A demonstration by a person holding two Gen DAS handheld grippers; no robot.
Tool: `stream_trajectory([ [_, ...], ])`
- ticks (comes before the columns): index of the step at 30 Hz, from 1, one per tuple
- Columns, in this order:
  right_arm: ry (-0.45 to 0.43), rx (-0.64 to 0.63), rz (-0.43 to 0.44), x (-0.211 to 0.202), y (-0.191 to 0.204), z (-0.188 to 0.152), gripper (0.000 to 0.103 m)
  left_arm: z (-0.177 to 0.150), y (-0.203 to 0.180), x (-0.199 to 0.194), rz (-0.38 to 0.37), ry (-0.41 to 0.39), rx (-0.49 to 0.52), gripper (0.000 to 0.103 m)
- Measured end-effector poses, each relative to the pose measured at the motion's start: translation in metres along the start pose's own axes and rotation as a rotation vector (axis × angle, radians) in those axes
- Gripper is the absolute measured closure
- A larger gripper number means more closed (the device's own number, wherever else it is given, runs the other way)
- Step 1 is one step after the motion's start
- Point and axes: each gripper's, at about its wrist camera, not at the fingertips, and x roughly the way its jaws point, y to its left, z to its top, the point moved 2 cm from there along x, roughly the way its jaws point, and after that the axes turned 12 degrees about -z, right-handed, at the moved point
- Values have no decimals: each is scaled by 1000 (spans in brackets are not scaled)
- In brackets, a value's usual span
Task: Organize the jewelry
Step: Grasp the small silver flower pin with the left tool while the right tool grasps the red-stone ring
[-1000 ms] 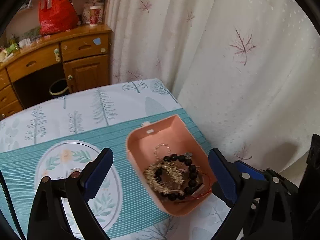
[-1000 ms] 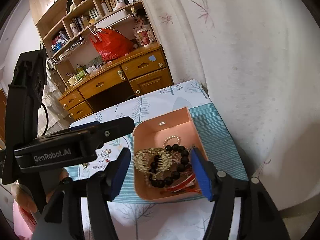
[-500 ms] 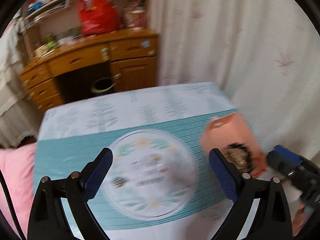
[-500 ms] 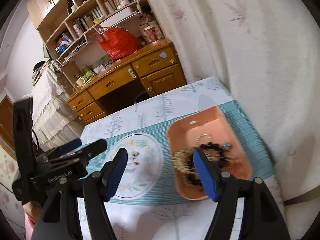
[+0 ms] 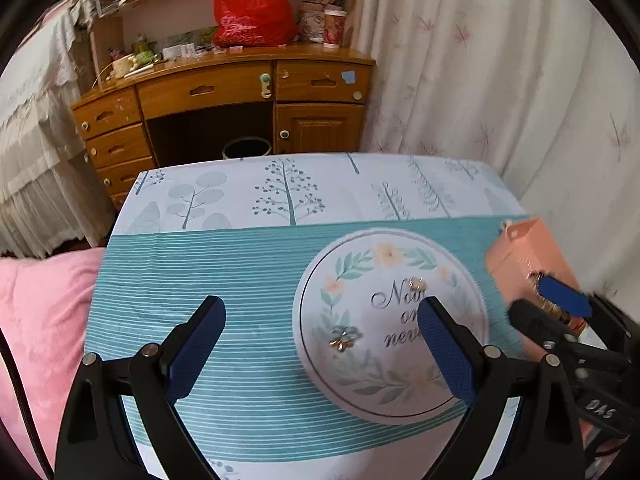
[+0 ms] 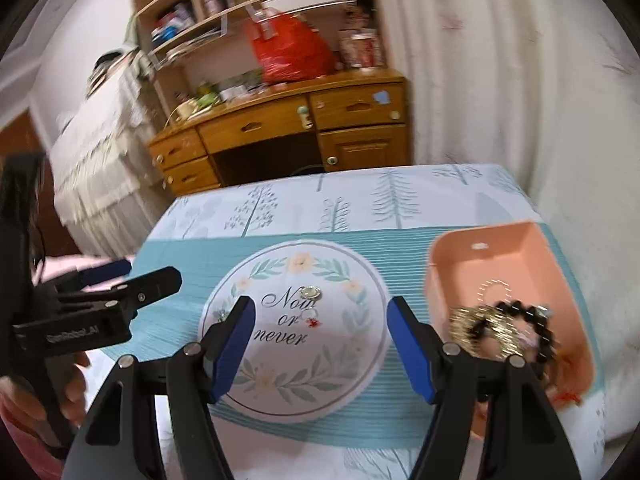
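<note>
Both grippers, left [image 5: 322,344] and right [image 6: 320,344], gape empty. Small earrings [image 6: 310,293] lie mid-frame on the round plate [image 6: 240,280]; pink box [image 6: 516,248] of bracelets [image 6: 504,328] at right. Risk: tiny flat pieces slip or skid when pinched.

A glossy red plastic bag [image 5: 250,10] sits on the brown wooden desk [image 5: 224,92], upper centre; pink blanket [image 5: 36,320] at left.

A smooth, matt peach plastic is seen in the tray [image 6: 560,272]. The black bead bracelet [image 6: 536,320] appears glossy, the gold chain [image 6: 466,318] metallic. A printed cloth [image 5: 240,280] is laid over the table. The desk [image 5: 224,92] is made of varnished, glossy wood; the red bag [image 5: 248,8] looks like shiny plastic.
</note>
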Motion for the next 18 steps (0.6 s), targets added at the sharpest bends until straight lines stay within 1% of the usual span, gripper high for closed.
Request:
stream_trajectory([
  [3,4,-63,-7,17,13,-9,34,-6,-3,7,-65,20,25,7],
  [5,8,-107,-34,26,21,-16,34,-11,-4,12,-96,26,27,7],
  [8,16,-151,-44,38,26,-25,34,-17,-6,19,-126,32,51,7],
  [11,38,-140,-41,48,25,-32,34,-23,-6,27,-122,33,73,7],
  [13,43,-146,-42,54,26,-35,35,-27,-6,34,-97,44,91,7],
  [14,51,-155,-51,57,27,-37,38,-28,-5,37,-89,50,94,7],
  [15,63,-159,-55,59,28,-37,44,-30,-3,41,-80,57,92,7],
  [18,76,-157,-40,63,28,-37,47,-34,2,51,-86,80,75,7],
])
